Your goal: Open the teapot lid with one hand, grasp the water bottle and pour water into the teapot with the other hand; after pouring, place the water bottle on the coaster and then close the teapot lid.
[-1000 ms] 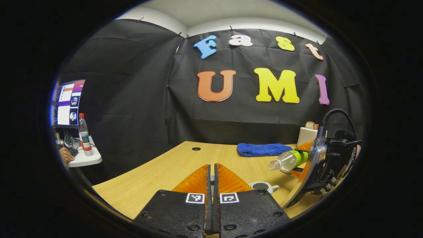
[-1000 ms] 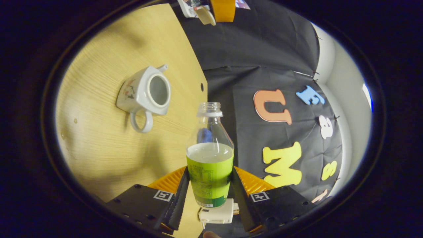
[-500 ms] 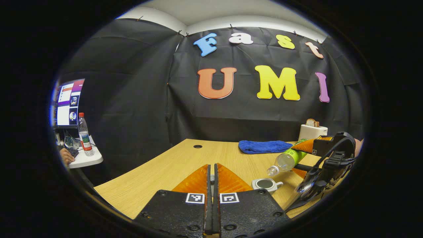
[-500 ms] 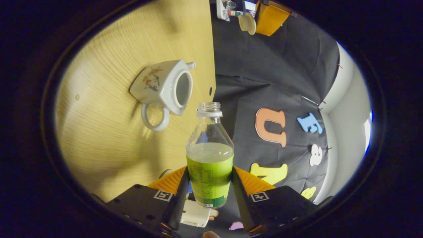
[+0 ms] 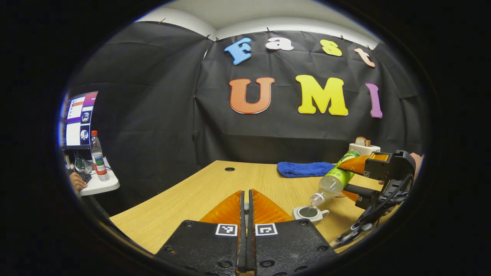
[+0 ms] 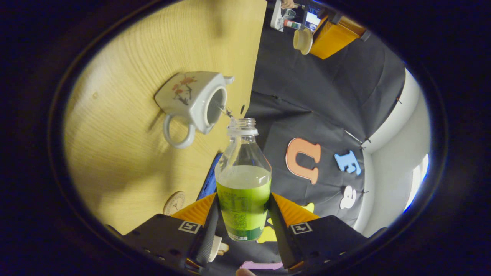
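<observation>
A white teapot (image 6: 191,101) with a painted flower stands lidless on the wooden table (image 6: 126,153). My right gripper (image 6: 242,199) is shut on the green-labelled water bottle (image 6: 243,184), tipped with its uncapped mouth just above the pot's opening. A thin stream of water (image 6: 226,112) runs in. In the left gripper view the teapot (image 5: 308,213) sits right of my fingers, under the slanted bottle (image 5: 333,182) and right gripper (image 5: 347,178). My left gripper (image 5: 246,199) is shut. In the right gripper view it (image 6: 330,36) holds the lid (image 6: 303,40) up, away from the pot.
A round coaster (image 6: 174,202) lies on the table near the bottle's base. At the back are a blue towel (image 5: 305,168) and a white toaster (image 5: 362,147). Off to the left, a side desk (image 5: 99,186) carries a monitor and another bottle (image 5: 98,157).
The right gripper tipped the bottle further and brought its mouth over the teapot opening; water now flows. The left gripper has barely moved.
</observation>
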`<state>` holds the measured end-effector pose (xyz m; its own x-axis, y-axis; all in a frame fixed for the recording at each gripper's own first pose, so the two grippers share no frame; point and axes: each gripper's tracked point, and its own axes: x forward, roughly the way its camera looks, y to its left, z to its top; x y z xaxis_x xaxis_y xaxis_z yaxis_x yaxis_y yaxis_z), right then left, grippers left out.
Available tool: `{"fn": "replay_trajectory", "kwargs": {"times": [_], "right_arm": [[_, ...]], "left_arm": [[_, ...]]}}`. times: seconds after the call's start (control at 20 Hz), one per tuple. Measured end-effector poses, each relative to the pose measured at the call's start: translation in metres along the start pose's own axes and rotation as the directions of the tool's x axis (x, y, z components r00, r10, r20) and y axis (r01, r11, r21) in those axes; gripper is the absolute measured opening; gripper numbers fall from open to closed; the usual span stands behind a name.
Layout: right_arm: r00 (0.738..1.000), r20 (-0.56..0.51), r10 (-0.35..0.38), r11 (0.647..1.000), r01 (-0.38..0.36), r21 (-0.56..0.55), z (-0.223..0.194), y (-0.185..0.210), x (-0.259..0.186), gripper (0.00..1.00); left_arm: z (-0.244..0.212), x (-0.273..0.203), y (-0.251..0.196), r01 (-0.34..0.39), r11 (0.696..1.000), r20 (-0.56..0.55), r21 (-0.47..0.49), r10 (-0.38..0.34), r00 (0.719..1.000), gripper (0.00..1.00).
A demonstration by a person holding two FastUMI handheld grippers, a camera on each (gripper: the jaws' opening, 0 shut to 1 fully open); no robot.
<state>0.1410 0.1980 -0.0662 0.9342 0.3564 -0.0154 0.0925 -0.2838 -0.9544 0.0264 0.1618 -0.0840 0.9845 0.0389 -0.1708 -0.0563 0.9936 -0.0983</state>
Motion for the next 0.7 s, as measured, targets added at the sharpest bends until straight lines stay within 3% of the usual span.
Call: {"fn": "replay_trajectory", "kwargs": {"times": [0.7], "right_arm": [[0.998,0.015,-0.068,0.990,0.069,-0.123,-0.0041,-0.0103,0.0037,0.69]], "left_arm": [[-0.0002,0.0001,-0.0014,0.006,1.000,-0.003,0.008,-0.006,1.000,0.03]]}}
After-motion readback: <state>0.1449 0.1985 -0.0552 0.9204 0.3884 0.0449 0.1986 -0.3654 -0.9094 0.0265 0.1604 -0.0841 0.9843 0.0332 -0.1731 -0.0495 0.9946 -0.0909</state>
